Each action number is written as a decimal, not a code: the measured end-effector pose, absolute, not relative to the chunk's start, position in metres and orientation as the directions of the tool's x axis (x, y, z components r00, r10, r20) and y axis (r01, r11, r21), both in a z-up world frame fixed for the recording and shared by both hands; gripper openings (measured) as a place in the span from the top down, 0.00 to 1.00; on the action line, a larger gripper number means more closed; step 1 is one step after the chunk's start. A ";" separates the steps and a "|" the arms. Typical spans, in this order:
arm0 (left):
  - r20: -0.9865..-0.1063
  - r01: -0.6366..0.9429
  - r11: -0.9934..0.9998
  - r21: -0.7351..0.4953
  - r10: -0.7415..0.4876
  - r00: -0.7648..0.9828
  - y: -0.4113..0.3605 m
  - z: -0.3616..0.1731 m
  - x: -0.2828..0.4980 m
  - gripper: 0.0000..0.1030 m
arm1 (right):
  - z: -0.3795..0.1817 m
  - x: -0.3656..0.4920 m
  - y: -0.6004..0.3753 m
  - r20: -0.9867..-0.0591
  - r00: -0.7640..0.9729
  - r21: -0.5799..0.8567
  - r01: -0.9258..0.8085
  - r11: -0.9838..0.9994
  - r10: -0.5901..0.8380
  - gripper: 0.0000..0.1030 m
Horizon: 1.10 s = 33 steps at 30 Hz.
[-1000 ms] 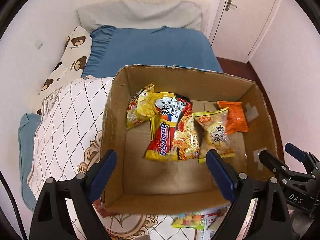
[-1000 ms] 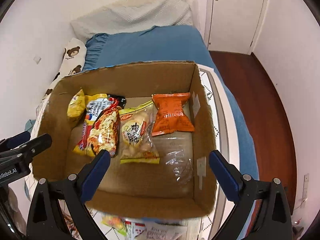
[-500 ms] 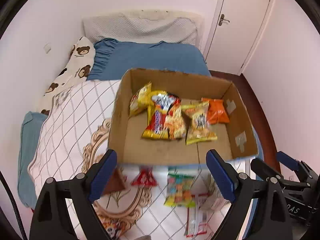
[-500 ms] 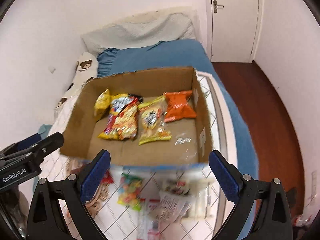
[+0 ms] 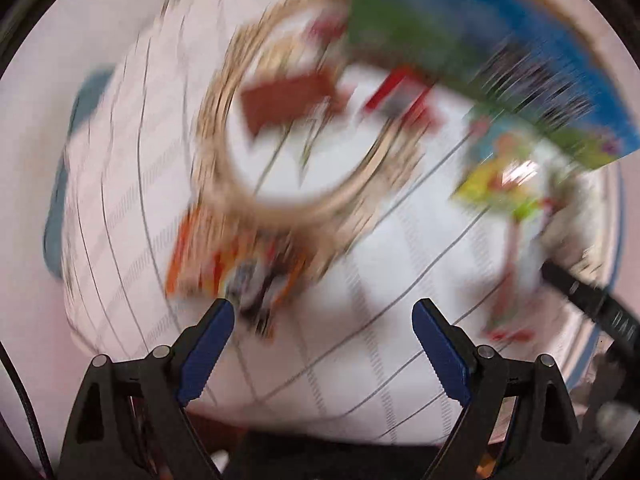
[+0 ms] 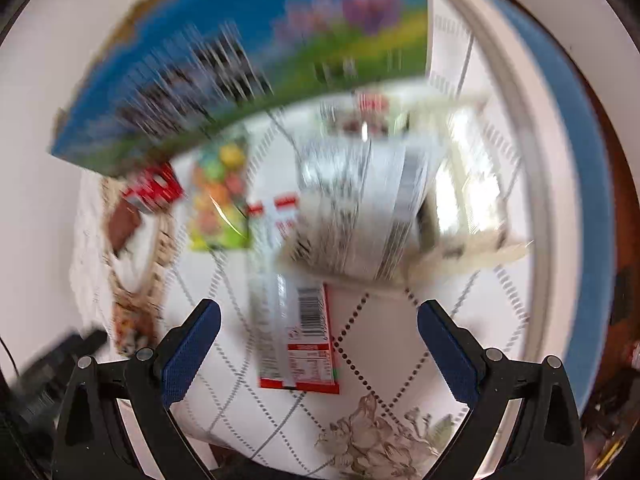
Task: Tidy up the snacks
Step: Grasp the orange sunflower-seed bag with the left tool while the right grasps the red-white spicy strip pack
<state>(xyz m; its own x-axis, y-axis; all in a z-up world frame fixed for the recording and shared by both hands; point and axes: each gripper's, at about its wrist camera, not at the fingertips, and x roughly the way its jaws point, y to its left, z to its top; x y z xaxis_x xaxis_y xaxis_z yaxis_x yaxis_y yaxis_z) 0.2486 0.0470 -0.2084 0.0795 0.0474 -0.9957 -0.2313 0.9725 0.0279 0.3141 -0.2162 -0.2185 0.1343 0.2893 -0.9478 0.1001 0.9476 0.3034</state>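
Observation:
Both views are motion-blurred. My left gripper (image 5: pixel 323 316) is open and empty above the quilt, close to an orange snack packet (image 5: pixel 224 260); a brown packet (image 5: pixel 286 102) and a red one (image 5: pixel 404 96) lie farther off. My right gripper (image 6: pixel 319 320) is open and empty, a red-and-white barcode packet (image 6: pixel 298 340) lying between its fingers. Beyond it are a large white packet (image 6: pixel 360 208), a colourful candy bag (image 6: pixel 218 196) and a clear bag (image 6: pixel 468 188). The box's blue-and-green printed outer wall (image 6: pixel 248 52) fills the top; it also shows in the left wrist view (image 5: pixel 480 48).
The white quilted bed cover (image 6: pixel 400 344) with a gold oval pattern (image 5: pixel 304 200) lies under everything. The bed's blue edge (image 6: pixel 576 168) and dark wood floor (image 6: pixel 616 240) are at the right. The other gripper's black body (image 5: pixel 592 304) shows at the left view's right edge.
Both grippers have swung down and back from over the box to the loose snacks on the quilt in front of it. The box interior is out of view. Both stay open.

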 end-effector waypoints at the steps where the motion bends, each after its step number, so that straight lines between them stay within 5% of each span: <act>1: -0.997 -0.252 0.967 0.033 0.048 0.054 0.054 -0.218 0.244 0.11 | -0.228 0.313 -0.213 -0.953 0.122 0.291 0.099 0.952 0.279 0.02; 7: -0.998 -0.339 0.941 0.013 0.035 0.059 0.094 -0.222 0.239 0.11 | -0.249 0.314 -0.195 -0.971 0.141 0.205 0.091 0.975 0.191 0.00; 15: -0.999 -0.254 0.967 -0.021 -0.011 0.040 0.128 -0.224 0.251 0.11 | -0.258 0.320 -0.171 -0.990 0.078 0.126 0.072 0.989 0.120 0.01; 19: -0.973 -0.410 0.892 -0.189 -0.226 -0.043 0.155 -0.252 0.250 0.11 | -0.244 0.307 -0.154 -0.989 0.114 0.097 0.038 0.995 0.092 0.28; 23: -0.920 -0.574 0.760 -0.305 -0.391 -0.029 0.171 -0.280 0.251 0.12 | -0.239 0.291 -0.133 -0.989 0.133 0.063 0.022 0.998 0.060 0.39; 27: -0.935 -0.528 0.796 -0.295 -0.354 -0.011 0.159 -0.288 0.273 0.17 | -0.239 0.274 -0.120 -0.991 0.127 0.052 0.026 0.998 0.049 0.41; 33: -0.983 -0.237 0.957 -0.168 -0.182 -0.037 0.102 -0.280 0.307 0.17 | -0.243 0.260 -0.114 -0.991 0.115 0.071 0.048 0.996 0.065 0.41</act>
